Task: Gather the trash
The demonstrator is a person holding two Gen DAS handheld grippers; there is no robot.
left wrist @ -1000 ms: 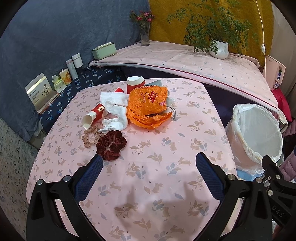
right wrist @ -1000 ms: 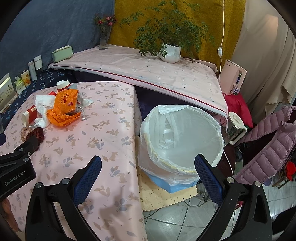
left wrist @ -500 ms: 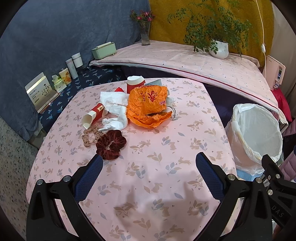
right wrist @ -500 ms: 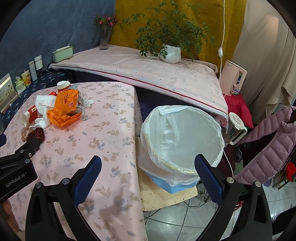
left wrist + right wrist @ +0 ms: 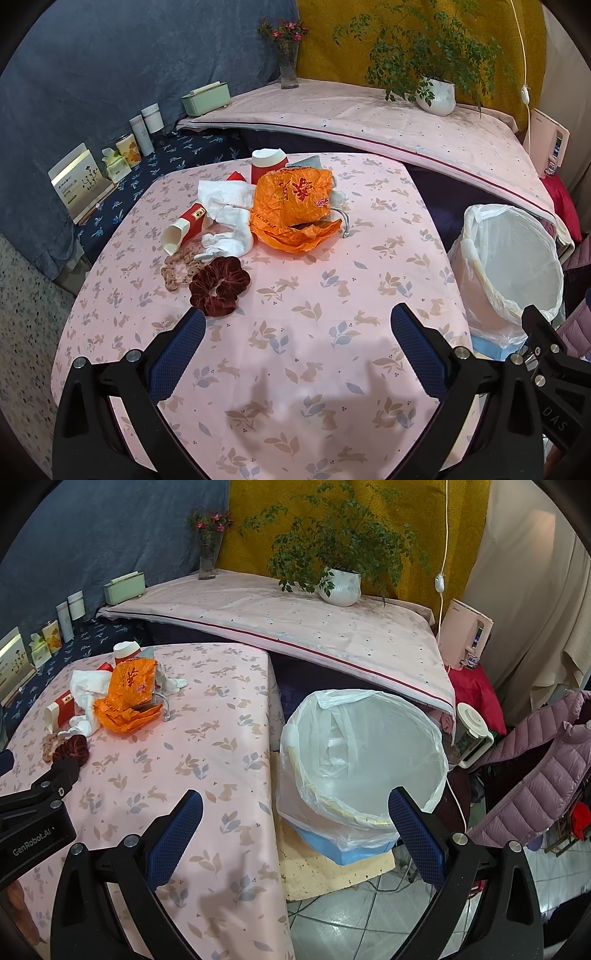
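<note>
Left wrist view: table [image 5: 295, 332] under a pink cloth printed with rabbits and leaves; left gripper [image 5: 297, 328] above its near half, blue pads spread wide with nothing between them.
Trash pile: clustered on the far left part of the table, well apart from the gripper.
Orange bag [image 5: 295, 206]: crumpled, at the middle of the pile.
Upright cup [image 5: 267, 164]: red and white, standing just behind the orange bag.
Fallen cup [image 5: 184, 229]: red and white, on its side, mouth toward the near left.
White tissues [image 5: 229, 221]: between the fallen cup and the orange bag, touching both.
Scrunchies: maroon scrunchie [image 5: 218, 281] nearest the gripper, beige scrunchie [image 5: 177, 266] touching its left side.
Bin [image 5: 511, 273]: lined with a white bag, on the floor beside the table's right edge, nothing visible inside.
Change from half a second ago: pile and bin sit at almost the same places in the view; the gripper remains spread.

Right wrist view: right gripper [image 5: 295, 812] above the table's right edge and the bin, pads equally wide apart and holding nothing.
Bin in this view: liner rim between and beyond the fingers.
Left gripper's body: visible at the lower left, over the table.
Change from half a second ago: the bin appears slightly lower; otherwise alike.
</note>
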